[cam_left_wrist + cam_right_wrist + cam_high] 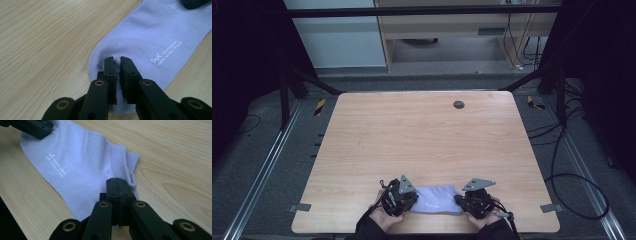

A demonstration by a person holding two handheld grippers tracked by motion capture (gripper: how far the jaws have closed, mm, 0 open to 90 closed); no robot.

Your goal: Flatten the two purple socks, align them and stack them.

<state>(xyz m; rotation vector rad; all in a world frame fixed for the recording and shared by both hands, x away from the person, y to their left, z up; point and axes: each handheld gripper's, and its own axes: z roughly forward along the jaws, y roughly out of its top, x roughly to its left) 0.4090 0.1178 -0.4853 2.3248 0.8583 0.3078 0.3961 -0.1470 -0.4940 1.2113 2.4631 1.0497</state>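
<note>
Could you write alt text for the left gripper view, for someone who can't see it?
Two black jaws of the left gripper pinch the toe end of a pale lilac sock lying flat on a wooden table.

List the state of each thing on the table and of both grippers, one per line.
sock: pale lilac, lying flat on the table near its front edge, stretched between the two grippers, white print facing up.
left gripper: jaws nearly together, pinching a small fold at the sock's rounded toe end.
right gripper: jaws shut tight on the sock's ribbed cuff end.
table: wooden top, a small dark round cap near its far edge.
</note>
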